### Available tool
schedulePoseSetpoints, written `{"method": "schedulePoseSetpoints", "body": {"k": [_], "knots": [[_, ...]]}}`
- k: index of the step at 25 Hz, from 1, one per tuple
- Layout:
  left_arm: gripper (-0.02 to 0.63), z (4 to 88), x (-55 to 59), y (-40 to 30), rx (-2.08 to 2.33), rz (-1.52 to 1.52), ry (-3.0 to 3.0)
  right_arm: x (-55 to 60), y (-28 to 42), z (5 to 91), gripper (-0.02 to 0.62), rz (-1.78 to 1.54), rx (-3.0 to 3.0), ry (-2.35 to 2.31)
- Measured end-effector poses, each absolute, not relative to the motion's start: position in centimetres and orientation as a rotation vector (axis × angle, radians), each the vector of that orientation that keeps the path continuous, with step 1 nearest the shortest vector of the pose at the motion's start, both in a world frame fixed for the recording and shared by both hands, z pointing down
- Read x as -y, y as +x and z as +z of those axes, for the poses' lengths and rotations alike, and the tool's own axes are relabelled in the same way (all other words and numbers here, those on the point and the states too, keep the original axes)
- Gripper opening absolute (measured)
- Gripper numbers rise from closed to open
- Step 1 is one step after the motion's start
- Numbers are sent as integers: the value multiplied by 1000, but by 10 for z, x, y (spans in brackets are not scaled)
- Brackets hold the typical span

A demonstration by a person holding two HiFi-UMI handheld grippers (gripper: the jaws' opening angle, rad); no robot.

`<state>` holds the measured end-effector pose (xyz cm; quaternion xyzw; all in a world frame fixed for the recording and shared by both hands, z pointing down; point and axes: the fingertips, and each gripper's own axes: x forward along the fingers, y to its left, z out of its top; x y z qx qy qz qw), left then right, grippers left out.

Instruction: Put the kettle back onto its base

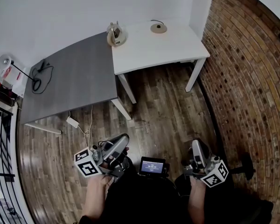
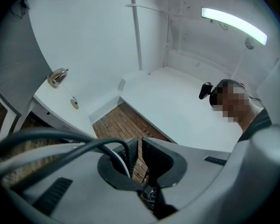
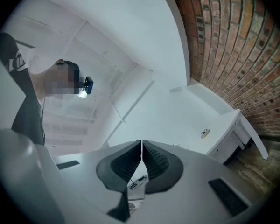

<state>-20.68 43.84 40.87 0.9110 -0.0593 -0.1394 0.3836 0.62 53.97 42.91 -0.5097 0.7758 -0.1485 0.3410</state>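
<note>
Down close to the person's body, above the brown wooden plank floor (image 1: 163,115), the left claw (image 2: 140,143) has its dark ribbed pads a thin slit apart with nothing between them. The right claw (image 3: 141,146) has its pads pressed together and holds nothing. Between the two claws, in the head view, sits a small black screen device (image 1: 152,166). Farther out, a white power adapter (image 1: 73,122) lies on the floor beside a leg of the dark grey rectangular surface (image 1: 79,73). Beyond that, on the white rectangular surface (image 1: 177,45), the rounded silvery kettle (image 1: 115,34) stands upright at the edge next to the grey one. It is well apart from its flat round base (image 1: 158,28), which lies near the back edge by the white wall. On the right runs a red brick wall (image 1: 252,69).
</note>
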Motion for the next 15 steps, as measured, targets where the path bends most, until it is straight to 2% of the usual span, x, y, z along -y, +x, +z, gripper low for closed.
{"method": "schedulePoseSetpoints", "body": {"k": [8,15], "knots": [[38,412,-443,-204,164,-351,2336,-550,20,437,18,-383,-1972,-1361],[133,417,-423,-190,131,-345,2339,-536,20,440,18,-402,-1976,-1377]]}}
